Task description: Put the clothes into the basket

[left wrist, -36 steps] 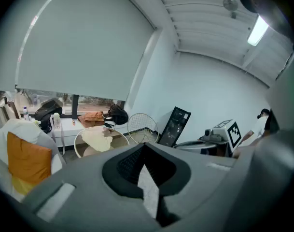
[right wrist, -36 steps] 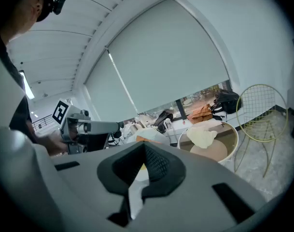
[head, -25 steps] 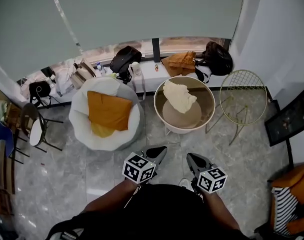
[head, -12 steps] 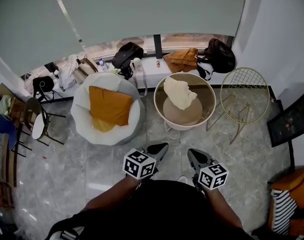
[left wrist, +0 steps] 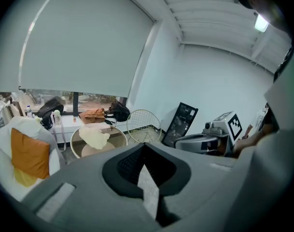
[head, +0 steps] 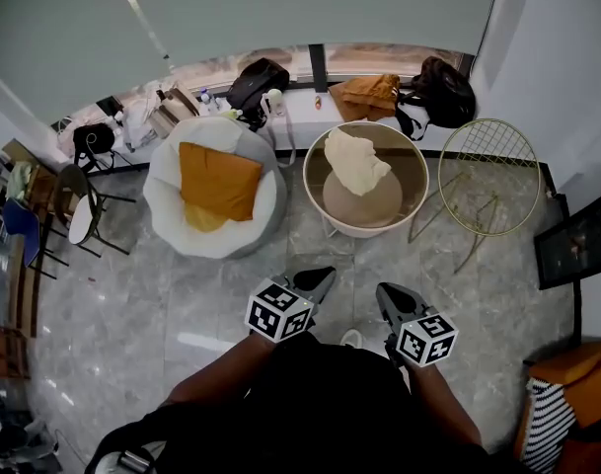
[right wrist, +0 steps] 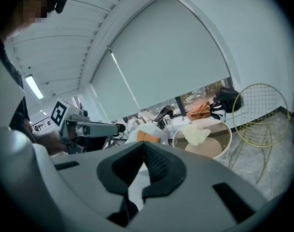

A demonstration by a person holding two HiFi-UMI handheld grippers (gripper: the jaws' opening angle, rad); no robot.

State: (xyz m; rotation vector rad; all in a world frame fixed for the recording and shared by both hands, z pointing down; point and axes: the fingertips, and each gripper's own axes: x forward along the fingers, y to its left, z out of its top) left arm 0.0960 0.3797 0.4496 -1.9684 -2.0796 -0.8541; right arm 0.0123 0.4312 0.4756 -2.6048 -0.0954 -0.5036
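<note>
Progress looks partial at best. One cream garment (head: pixel 356 161) is draped over the far-left rim of the round basket (head: pixel 379 231), part of it hanging inside and part lying on the rim, so it is not fully down in the bottom. The bottom of the basket otherwise looks bare.

Two more pieces seem left to collect, though this is a judgement. An orange piece (head: pixel 216 181) lies on the white beanbag seat (head: pixel 172 210) to the left of the basket; it may be a cushion, not clothing, and I cannot tell which. A tan garment (head: pixel 371 91) lies crumpled on the window ledge (head: pixel 300 107) just beyond the basket, between dark bags.

Both claws are on the near side, above the floor (head: pixel 182 304) and well apart from the basket and from every garment. The left claw (head: pixel 320 276) has its pads pressed together with nothing between them, and the right claw (head: pixel 384 292) is likewise closed and empty; each points toward the basket.

Nothing is being carried now, so the next step is probably to reach for a loose piece or to push the cream garment fully in. A gold wire stand (head: pixel 489 176) sits to the right of the basket and plays no part.
</note>
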